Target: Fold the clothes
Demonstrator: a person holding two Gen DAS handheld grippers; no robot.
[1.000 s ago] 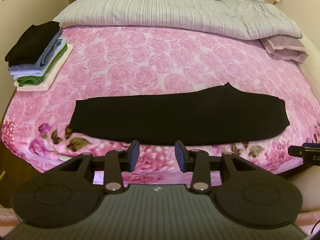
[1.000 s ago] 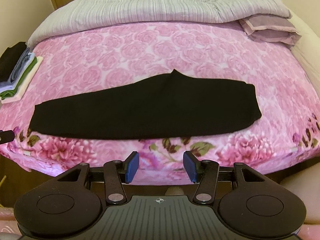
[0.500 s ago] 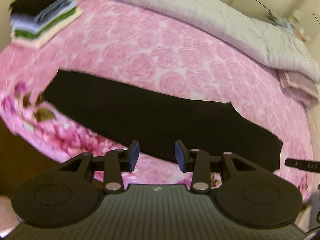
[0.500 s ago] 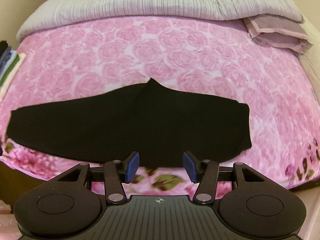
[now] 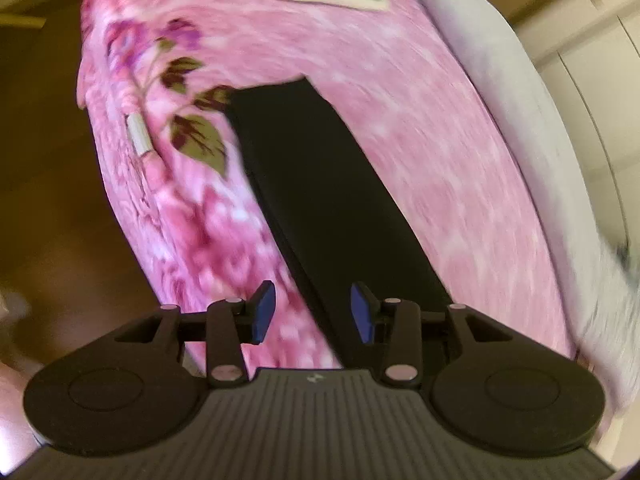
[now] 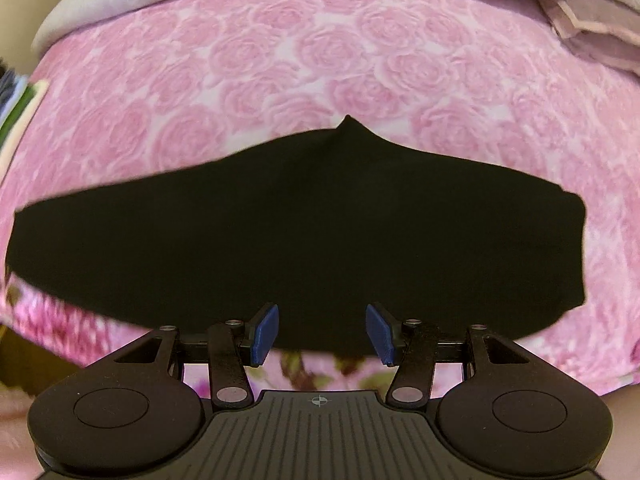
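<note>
Black garment [image 6: 296,232] flat | left claw [image 5: 312,312] swung sideways | right claw [image 6: 322,334] nearer

No readable text, label, brand or number in either view. Only marks: small pale emblem, blurred and illegible, on ribbed housing of left gripper [image 5: 313,309]; small crosshair-in-circle sign on ribbed housing of right gripper [image 6: 322,329]. Pale tag [image 5: 138,140] on sheet edge at left: too blurred to show any print.
</note>
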